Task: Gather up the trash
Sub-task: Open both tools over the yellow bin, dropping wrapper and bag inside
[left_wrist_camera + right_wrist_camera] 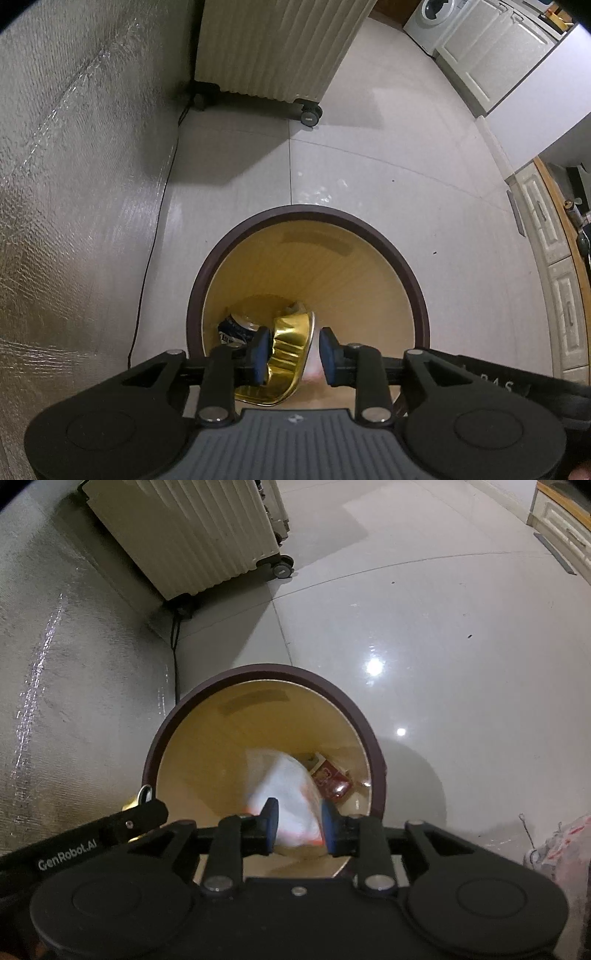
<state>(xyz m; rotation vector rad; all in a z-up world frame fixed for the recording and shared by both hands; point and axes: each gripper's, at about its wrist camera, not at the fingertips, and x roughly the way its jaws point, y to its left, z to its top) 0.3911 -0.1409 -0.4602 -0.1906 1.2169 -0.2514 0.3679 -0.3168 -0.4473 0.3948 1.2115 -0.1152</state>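
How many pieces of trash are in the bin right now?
4 visible: a can at the bottom left, a gold foil tray beside it, a white wrapper and a red packet at its right. More may be hidden underneath.

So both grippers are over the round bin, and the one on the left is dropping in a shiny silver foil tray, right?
Nearly. The foil tray at the left gripper is gold, not silver, as the left wrist view shows. Both grippers are indeed over the round bin; whether the tray is being dropped cannot be told.

Both tools [289,356] [300,827] parted, pointing downward
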